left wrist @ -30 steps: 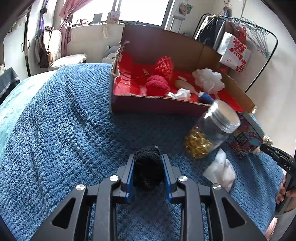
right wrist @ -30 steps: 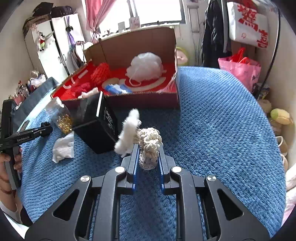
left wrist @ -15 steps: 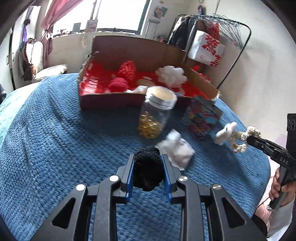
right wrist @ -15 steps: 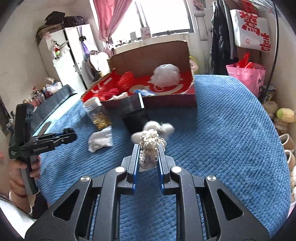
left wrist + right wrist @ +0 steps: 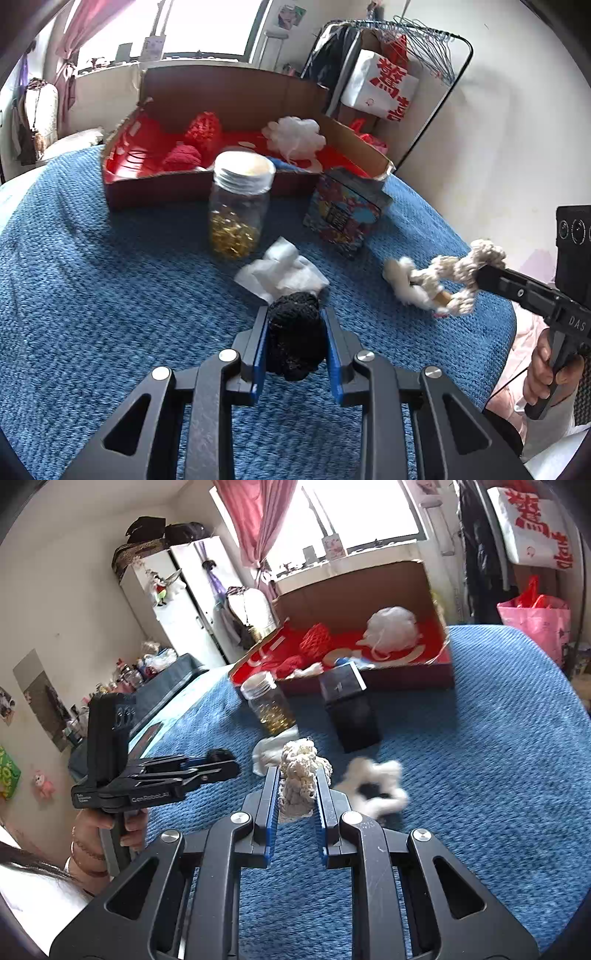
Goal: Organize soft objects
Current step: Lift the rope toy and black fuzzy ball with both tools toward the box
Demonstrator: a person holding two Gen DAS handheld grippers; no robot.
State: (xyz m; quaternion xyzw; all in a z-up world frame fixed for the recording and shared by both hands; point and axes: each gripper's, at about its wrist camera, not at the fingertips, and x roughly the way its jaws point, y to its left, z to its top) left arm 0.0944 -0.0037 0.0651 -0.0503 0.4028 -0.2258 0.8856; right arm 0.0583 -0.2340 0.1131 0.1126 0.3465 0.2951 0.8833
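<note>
At the bottom centre of the left wrist view, the left gripper [image 5: 295, 345] has its fingers clamped on a black knitted ball [image 5: 294, 338]. In the right wrist view, the right gripper [image 5: 297, 805] pinches a cream rope toy [image 5: 300, 775], whose fluffy white end [image 5: 373, 786] hangs blurred to the right. Both are above a blue blanket [image 5: 92, 295]. Further up lie a crumpled tissue [image 5: 282, 271], a glass jar [image 5: 238, 206] and a patterned box [image 5: 345, 210]. Beyond, a cardboard box [image 5: 229, 88] holds red yarn balls [image 5: 203, 129] and a white pouf [image 5: 295, 134].
</note>
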